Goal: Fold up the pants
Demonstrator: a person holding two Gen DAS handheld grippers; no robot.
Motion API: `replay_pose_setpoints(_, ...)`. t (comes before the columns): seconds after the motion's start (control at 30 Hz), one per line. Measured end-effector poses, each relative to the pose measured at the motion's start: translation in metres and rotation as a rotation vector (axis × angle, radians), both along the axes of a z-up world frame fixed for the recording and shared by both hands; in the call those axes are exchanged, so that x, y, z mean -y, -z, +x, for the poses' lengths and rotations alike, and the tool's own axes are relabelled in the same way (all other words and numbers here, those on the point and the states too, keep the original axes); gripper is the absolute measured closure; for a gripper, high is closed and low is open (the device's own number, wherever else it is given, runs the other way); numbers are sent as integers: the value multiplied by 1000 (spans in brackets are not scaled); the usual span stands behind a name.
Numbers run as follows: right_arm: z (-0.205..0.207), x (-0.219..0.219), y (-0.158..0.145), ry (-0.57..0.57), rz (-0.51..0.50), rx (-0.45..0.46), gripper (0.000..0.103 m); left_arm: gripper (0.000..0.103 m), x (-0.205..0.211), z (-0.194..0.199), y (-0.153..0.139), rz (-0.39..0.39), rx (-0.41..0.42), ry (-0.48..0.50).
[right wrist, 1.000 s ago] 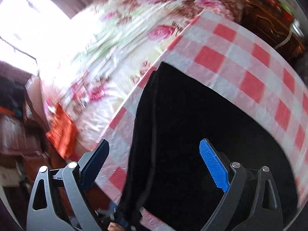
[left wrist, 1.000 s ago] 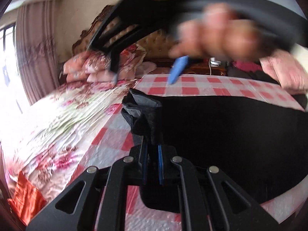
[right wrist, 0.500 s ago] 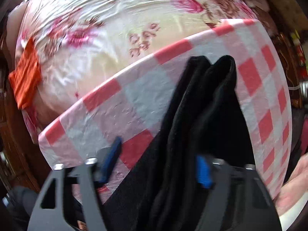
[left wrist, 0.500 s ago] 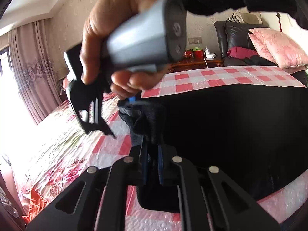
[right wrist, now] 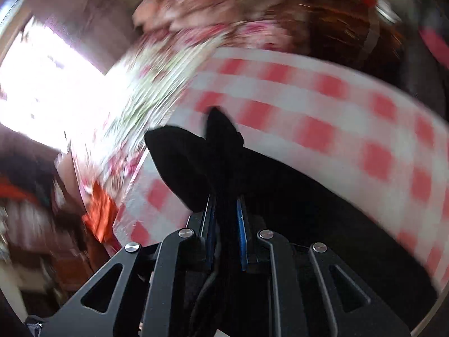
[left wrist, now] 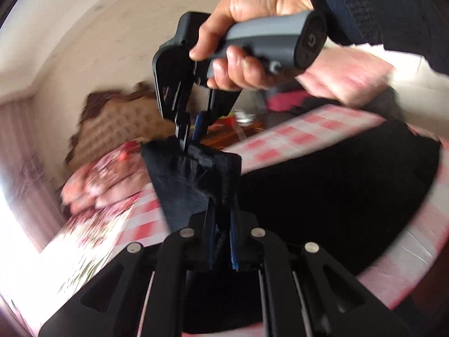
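Now both of my tools are gripping the pants [left wrist: 322, 196], and that is the change that matters. A second ago my right tool [right wrist: 226, 213] was hanging spread wide above the black cloth; half a second ago it was coming down around the edge; at this moment its blue pads are pinched together on a bunched fold of the fabric, which is poking up past the tips in two dark peaks. My left tool [left wrist: 221, 224] is staying clenched on its own bunch of the same end, as it was a second ago.

In the left view the right tool [left wrist: 190, 137] is biting the top of the raised cloth just beyond my left one, with my right hand [left wrist: 247, 47] squeezing the grey handle. So the two grips are sitting close together on the left end of the pants, and that end is lifting off the surface [right wrist: 322, 112] with its red-and-white checked cover. The rest of the pants is still lying flat, stretching away to the right across the surface.

Both views are smearing, so I judge I am already swinging. With two holds secured, the end is ready for carrying over the flat part to make the fold. The floral bed [right wrist: 151, 64] is lying beyond the left edge.
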State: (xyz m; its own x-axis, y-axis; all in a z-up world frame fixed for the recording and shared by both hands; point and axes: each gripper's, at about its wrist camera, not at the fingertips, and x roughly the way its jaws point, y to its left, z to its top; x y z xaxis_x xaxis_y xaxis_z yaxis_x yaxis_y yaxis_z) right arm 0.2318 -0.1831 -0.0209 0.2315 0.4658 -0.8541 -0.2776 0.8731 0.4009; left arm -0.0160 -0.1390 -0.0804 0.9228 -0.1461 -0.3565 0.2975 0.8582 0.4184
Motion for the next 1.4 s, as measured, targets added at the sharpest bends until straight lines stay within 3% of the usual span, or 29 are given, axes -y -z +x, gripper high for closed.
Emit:
replay_pose_setpoints(0.1, -18, 93, 61, 181, 101, -31, 84, 94, 44, -11, 41, 104, -40, 86)
replay_pose_setpoints(0.23, -25, 144, 115, 269, 178, -88, 80, 89, 63, -20, 78, 229, -54, 100)
replay_pose_setpoints(0.3, -25, 148, 121, 250, 236, -72, 74, 77, 64, -25, 83, 266, -23, 89)
replay_pose_setpoints(0.37, -23, 145, 121, 248, 279, -57, 56, 70, 65, -28, 85, 282, 5, 70)
replay_pose_setpoints(0.4, -21, 143, 119, 242, 308, -48, 38, 65, 65, -29, 86, 292, 22, 55)
replay_pose_setpoints(0.43, -20, 140, 117, 234, 318, -39, 26, 63, 68, -28, 88, 304, 34, 49)
replay_pose_setpoints(0.63, -11, 116, 112, 197, 217, -25, 19, 62, 77, -30, 90, 397, 81, 48)
replay_pose_setpoints(0.7, -8, 111, 110, 193, 200, -17, 15, 66, 78, -27, 89, 424, 69, 67)
replay_pose_setpoints(0.73, -6, 108, 111, 195, 193, -16, 15, 75, 80, -26, 89, 435, 55, 87)
replay_pose_setpoints(0.77, -4, 107, 111, 198, 182, -15, 15, 91, 81, -24, 91, 444, 45, 98)
replay_pose_setpoints(0.9, 4, 99, 110, 217, 139, -5, 17, 93, 77, -30, 86, 462, 80, 128)
replay_pose_setpoints(0.93, 4, 98, 109, 215, 129, -2, 29, 93, 74, -30, 85, 467, 85, 132)
replay_pose_setpoints(0.97, 4, 96, 109, 213, 119, -2, 50, 93, 72, -30, 83, 474, 90, 140)
replay_pose_setpoints(1.03, 7, 94, 107, 221, 126, -13, 75, 94, 71, -34, 79, 478, 102, 147)
replay_pose_setpoints(1.07, 5, 95, 102, 219, 146, -8, 81, 94, 69, -36, 74, 472, 104, 152)
replay_pose_setpoints(1.2, -17, 110, 82, 250, 166, 47, 82, 94, 61, -56, 56, 449, 126, 189)
replay_pose_setpoints(1.3, -32, 133, 91, 306, 173, 34, 82, 94, 66, -64, 62, 454, 114, 233)
replay_pose_setpoints(1.37, -33, 139, 108, 328, 158, 6, 81, 92, 70, -65, 71, 442, 62, 263)
replay_pose_setpoints(1.4, -32, 140, 119, 331, 154, -9, 79, 81, 70, -61, 74, 417, -8, 290)
